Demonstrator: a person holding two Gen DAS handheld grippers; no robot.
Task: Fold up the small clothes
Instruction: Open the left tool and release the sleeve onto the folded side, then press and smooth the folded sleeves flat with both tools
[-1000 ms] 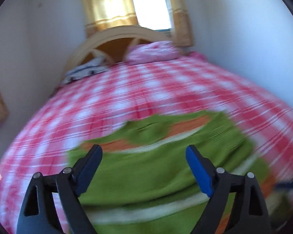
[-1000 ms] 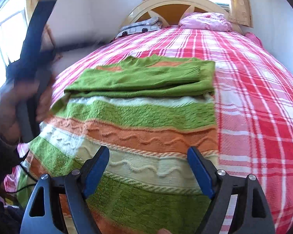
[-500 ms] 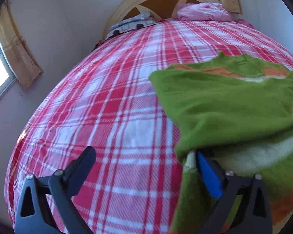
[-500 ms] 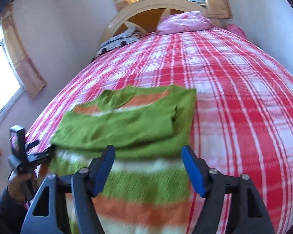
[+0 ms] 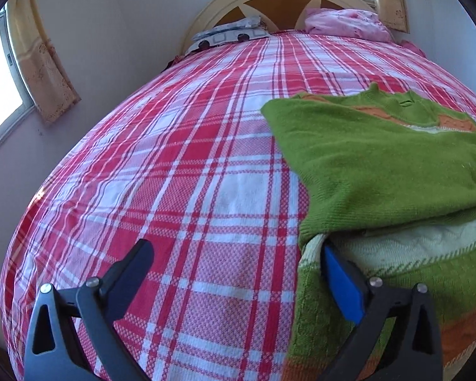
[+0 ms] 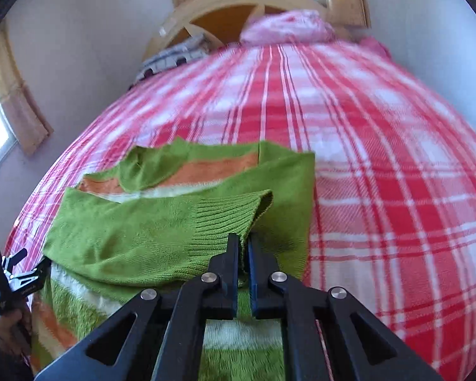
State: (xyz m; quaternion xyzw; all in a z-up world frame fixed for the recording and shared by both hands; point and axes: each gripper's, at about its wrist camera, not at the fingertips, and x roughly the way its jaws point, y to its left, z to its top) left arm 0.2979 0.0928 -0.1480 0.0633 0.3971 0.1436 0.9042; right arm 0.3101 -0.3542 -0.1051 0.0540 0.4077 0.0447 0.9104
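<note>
Green knit sweater (image 6: pixel 161 231) with orange and cream stripes, sleeves folded across, lying on red plaid bedspread (image 5: pixel 187 190) at lower centre of right view. Right tongs (image 6: pixel 243 247), angled down, just closed together, pinching ribbed cuff (image 6: pixel 228 219). Left tongs (image 5: pixel 238 257) spread wide, blue pad at sweater's edge. Curved wooden headboard (image 5: pixel 269 3), pink pillow (image 5: pixel 346 23) behind.

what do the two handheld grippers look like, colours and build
Both look alike: the left gripper and right gripper have matte black, triangular cut-out linkage arms joined by round silver pivot pins, ending in narrow fingers with blue pads on the inner faces. In the right wrist view, the left gripper shows as a black frame with a thin dark cable trailing below; a hand holds it.
</note>
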